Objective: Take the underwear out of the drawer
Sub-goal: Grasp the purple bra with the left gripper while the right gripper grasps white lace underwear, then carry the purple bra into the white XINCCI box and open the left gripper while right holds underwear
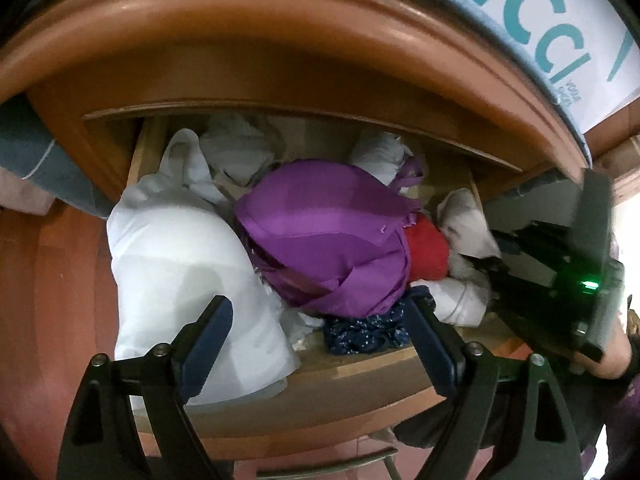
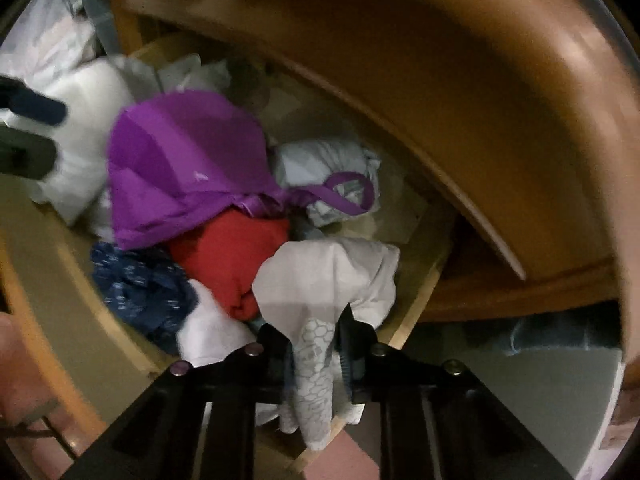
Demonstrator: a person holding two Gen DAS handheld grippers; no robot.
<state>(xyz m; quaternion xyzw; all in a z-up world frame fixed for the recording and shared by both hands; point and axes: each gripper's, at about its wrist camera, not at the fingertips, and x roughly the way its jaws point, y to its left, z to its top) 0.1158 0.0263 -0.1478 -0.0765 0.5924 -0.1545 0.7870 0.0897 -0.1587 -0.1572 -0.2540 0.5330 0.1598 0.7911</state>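
Note:
The wooden drawer (image 1: 360, 364) stands pulled open and full of clothes. My right gripper (image 2: 314, 344) is shut on a white piece of underwear with a lace edge (image 2: 328, 280) at the drawer's right front corner; in the left wrist view the same gripper (image 1: 486, 264) holds that white cloth (image 1: 464, 220). My left gripper (image 1: 320, 320) is open and empty, hovering over the drawer's front, above a dark blue dotted garment (image 1: 364, 332). A purple bra (image 1: 328, 232) lies on top in the middle, over a red garment (image 1: 426, 248).
A large white padded garment (image 1: 180, 272) fills the drawer's left side. More white folded pieces (image 1: 236, 148) lie at the back. The brown cabinet front (image 1: 280, 60) overhangs the drawer. A mattress with a printed label (image 1: 540, 20) sits above. The drawer's metal handle (image 1: 328, 466) is below.

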